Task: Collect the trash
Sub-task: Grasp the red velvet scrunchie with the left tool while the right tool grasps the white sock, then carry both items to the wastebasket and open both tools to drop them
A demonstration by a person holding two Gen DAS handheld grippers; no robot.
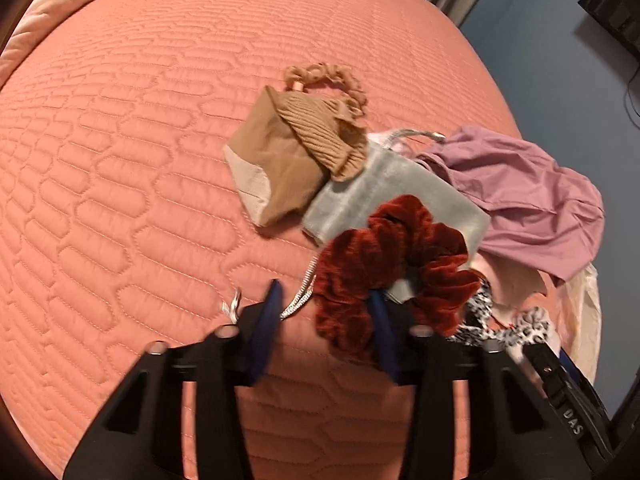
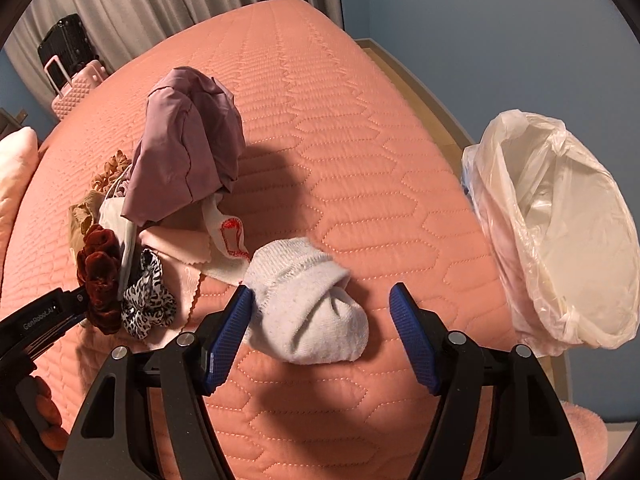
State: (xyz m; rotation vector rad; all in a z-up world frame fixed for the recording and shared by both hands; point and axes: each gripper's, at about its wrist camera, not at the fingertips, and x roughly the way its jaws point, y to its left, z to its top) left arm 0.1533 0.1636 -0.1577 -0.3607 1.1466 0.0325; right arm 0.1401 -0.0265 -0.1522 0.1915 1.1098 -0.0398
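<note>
Now | white sock (image 2: 308, 300) rolled, fuzzy | both grippers' jaws apart

scrunchies (image 1: 394, 258): 3 | white socks (image 2: 306, 300): 1 | bins (image 2: 560, 232): 1 | suitcases (image 2: 76, 88): 2

We list: quilted coral bedspread (image 2: 328, 128), centre; grey curtains (image 2: 160, 4) at twelve o'clock; black suitcase (image 2: 66, 46) and pink suitcase (image 2: 76, 92) at ten; pale pillow (image 2: 14, 172) at nine.
</note>
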